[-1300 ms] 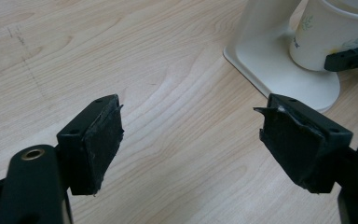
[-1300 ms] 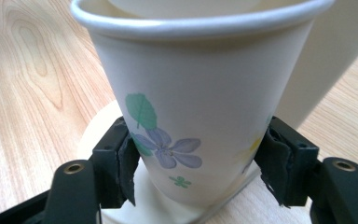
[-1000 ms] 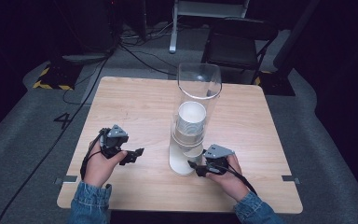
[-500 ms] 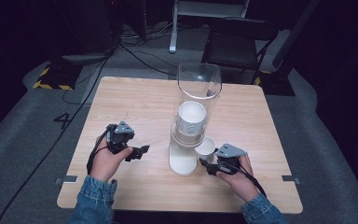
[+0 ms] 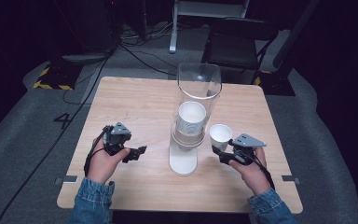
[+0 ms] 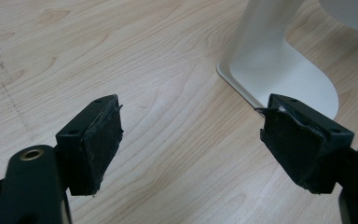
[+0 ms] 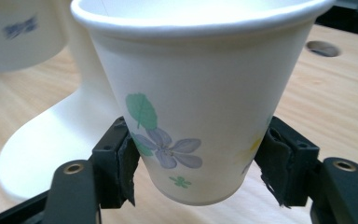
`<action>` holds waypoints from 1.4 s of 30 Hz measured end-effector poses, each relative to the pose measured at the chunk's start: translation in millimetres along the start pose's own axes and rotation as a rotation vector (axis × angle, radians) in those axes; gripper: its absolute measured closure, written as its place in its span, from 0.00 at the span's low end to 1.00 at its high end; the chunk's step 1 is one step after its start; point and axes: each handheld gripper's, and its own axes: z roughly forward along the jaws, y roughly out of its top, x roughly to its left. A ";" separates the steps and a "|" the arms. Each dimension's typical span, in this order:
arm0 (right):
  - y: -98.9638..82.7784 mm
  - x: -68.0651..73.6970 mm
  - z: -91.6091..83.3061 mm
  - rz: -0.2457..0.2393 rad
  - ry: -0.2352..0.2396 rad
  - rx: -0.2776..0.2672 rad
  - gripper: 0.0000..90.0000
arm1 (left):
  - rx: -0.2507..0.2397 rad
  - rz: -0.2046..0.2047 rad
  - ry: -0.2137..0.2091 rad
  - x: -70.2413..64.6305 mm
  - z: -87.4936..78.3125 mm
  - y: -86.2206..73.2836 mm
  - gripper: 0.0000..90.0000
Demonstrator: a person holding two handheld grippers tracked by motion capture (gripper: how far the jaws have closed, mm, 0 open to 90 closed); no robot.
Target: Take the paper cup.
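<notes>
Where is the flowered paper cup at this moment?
In the high view the flowered paper cup is gripped near its base by the right claw, just right of the clear cup dispenser.

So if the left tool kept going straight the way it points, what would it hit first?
Probably the white base of the cup dispenser: it lies just ahead of the open left tool, with bare table between. Depth is hard to judge.

This looks like a lab or recording studio, dark all around. A bare wooden table stands at the centre on grey carpet, with black cables trailing across the floor at the top, yellow-black hazard tape at upper left, and a metal stand at top centre.
</notes>
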 end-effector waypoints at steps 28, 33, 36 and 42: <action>-20.1 -82.7 -4.5 0.110 -0.158 0.018 0.37 | 0.019 0.010 0.008 -0.2 1.8 -3.7 0.23; -25.4 -88.3 -0.4 0.117 -0.158 0.027 0.37 | 0.026 0.002 -0.001 -1.3 2.5 -5.2 0.23; -30.1 -92.1 6.0 0.102 -0.156 0.049 0.37 | 0.027 -0.003 -0.004 -1.2 1.9 -6.6 0.23; -37.3 -92.3 15.5 0.130 -0.118 0.060 0.36 | 0.024 -0.009 -0.004 -1.0 2.0 -7.1 0.23</action>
